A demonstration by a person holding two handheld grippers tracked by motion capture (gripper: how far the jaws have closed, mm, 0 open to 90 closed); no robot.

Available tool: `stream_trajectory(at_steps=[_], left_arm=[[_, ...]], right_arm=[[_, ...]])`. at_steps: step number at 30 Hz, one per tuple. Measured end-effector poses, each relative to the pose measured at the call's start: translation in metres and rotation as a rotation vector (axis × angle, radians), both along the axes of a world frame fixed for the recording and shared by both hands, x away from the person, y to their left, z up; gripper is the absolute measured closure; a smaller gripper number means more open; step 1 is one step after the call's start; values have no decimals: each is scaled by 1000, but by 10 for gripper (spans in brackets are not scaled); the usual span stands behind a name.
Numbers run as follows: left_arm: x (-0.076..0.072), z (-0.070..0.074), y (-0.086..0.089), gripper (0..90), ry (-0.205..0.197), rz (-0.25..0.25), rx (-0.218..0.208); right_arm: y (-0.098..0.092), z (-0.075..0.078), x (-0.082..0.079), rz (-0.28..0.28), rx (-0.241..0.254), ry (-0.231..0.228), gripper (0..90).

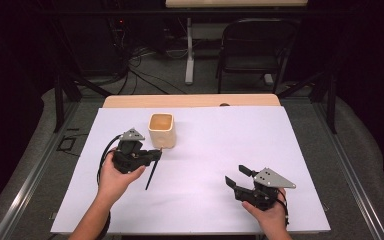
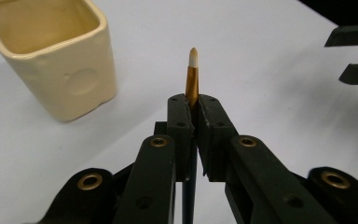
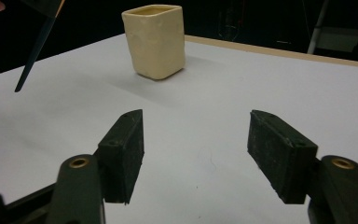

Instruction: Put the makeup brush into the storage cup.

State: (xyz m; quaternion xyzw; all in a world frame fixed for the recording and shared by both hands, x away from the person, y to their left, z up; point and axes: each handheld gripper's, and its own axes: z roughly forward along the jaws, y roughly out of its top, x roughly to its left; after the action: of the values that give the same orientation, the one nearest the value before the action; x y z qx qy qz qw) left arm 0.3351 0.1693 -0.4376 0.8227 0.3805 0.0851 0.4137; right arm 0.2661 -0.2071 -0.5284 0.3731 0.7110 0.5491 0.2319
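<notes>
Nearest the person, the right gripper (image 1: 239, 179) sits low over the white paper-covered table (image 1: 220, 150), held in the right hand (image 1: 270, 212), its two black jaws spread wide apart with nothing between them; in the right gripper view bare white surface shows through the gap between its pads (image 3: 123, 149). The grey three-cornered plate (image 1: 275, 178) rides on top of this gripper. Further forward and off to that gripper's left, the left gripper (image 1: 156, 156) is carried in the left hand (image 1: 116, 177), its jaws closed tight on a slender paintbrush with a dark handle, gold metal ferrule and pale tip (image 2: 192, 79). In the left gripper view the ferrule and pale tip stick out just beyond the closed pads (image 2: 179, 121), while the dark handle runs back down between the jaw arms. In the high view the handle hangs below the left gripper, slanting down toward the person, and in the right gripper view its end (image 3: 32, 51) appears clear of the tabletop. Just ahead of the left gripper, and slightly to its left in its own view, stands a cream-coloured, square, glazed ceramic cup (image 2: 51, 51), upright and open-topped, near the brush tip but not touching it. Beyond the cup lies the table's wooden far edge (image 1: 190, 101), and past that, on the floor, a dark folding chair (image 1: 255, 50) and loose cables (image 1: 140, 70).
</notes>
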Motion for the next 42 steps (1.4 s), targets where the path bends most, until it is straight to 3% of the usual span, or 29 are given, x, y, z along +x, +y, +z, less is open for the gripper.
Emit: stream_trajectory(at_steps=[9,15,24,35,37,42], left_arm=[[-11,-3,5,840,-74,10,-82],[-16,-3,10,840,-110,20,-132],[-20,-7,16,840,-128,36,-229],[-25,-10,11,841,-167,29,-268],[-25,-10,12,841,-170,25,-274],[-26,-8,13,841,-173,23,-287]], right_arm=[[2,1,0,15,8,8,407],[6,2,-1,34,-13,14,433],[13,5,0,68,2,38,454],[26,14,-2,123,24,47,480],[28,20,-1,136,2,50,493],[39,34,5,156,2,68,503]])
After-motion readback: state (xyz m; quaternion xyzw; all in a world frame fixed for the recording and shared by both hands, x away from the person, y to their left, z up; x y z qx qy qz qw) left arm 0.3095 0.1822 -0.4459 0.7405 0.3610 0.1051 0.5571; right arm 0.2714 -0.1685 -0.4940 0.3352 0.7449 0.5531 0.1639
